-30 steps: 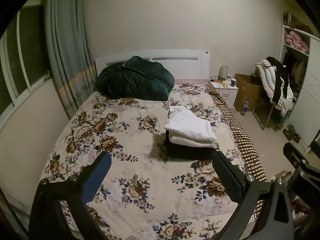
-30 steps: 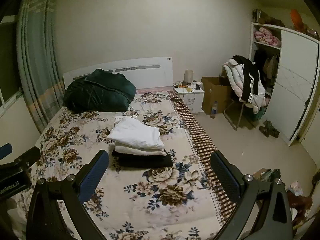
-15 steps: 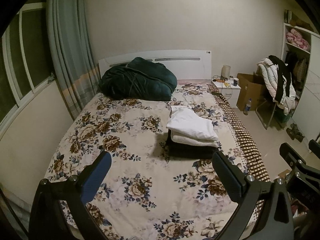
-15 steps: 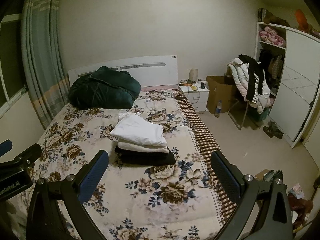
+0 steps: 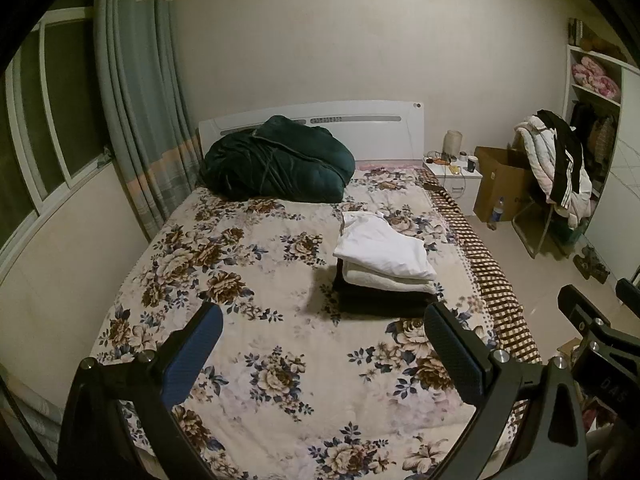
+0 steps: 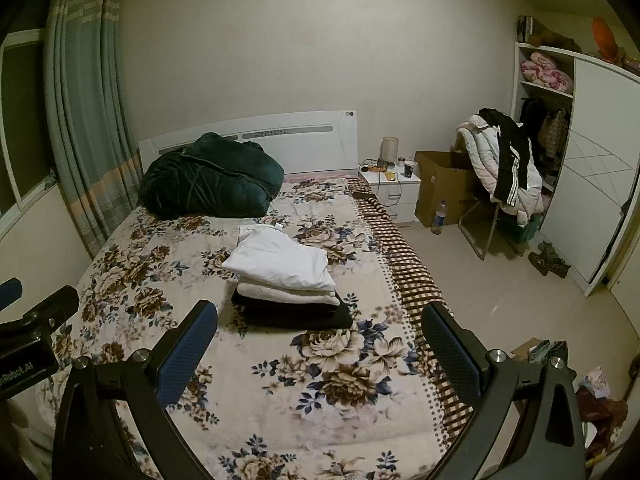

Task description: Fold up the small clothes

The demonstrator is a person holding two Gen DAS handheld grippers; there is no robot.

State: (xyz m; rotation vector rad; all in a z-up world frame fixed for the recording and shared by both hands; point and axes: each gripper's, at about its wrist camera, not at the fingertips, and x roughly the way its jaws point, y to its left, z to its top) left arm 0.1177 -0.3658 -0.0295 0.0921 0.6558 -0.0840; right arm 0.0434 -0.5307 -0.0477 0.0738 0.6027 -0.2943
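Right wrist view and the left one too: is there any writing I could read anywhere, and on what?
"nRobot.AI", cut off at the frame edge, on the left gripper's body.
"DAS", faint, seen sideways, on the right gripper's body.
Print on the cardboard box: too blurred to read.
Label on the bottle: too small to read.

Ahead of the right tool (image 6: 320,344), a stack of folded clothes (image 6: 288,280) lies on the bed (image 6: 360,380); a bundled quilt (image 6: 208,178) sits behind it, a nightstand (image 6: 394,192) farther right.

Black gripper (image 5: 320,354) frames, blue textured pads (image 5: 192,358) (silver screws at the joints)
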